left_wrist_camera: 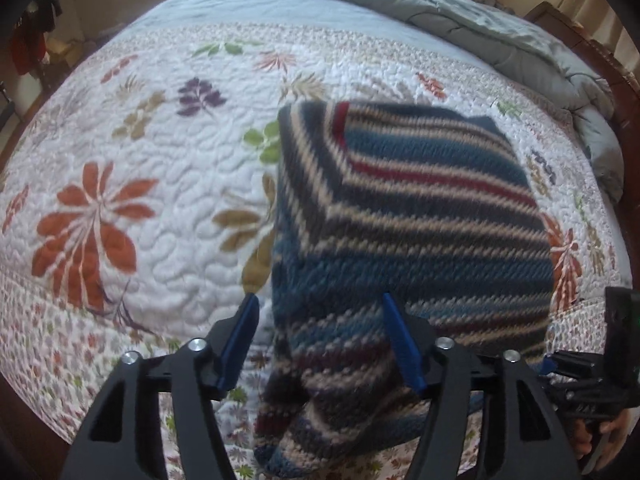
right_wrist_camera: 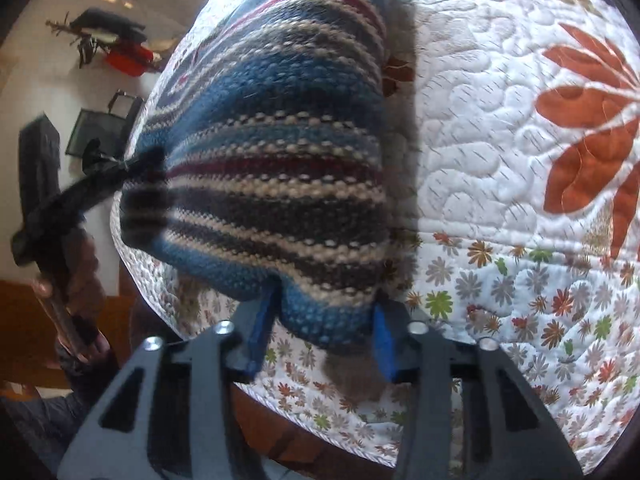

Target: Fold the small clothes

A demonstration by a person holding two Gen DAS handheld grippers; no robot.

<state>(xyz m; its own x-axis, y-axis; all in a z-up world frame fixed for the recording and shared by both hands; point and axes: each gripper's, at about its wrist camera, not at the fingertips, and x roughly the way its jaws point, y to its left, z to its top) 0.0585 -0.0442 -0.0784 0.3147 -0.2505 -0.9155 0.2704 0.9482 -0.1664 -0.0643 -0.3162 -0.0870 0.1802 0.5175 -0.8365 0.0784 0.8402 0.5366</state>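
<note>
No writing, label, brand, number or sign can be read in either view.

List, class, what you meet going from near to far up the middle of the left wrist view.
left gripper → striped knit garment → floral quilt → plain blue sheet → rumpled grey-blue duvet.

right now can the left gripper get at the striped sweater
Probably yes. The left gripper is open and the striped sweater hangs right between its fingers, with nothing in front of it above the quilt.
</note>
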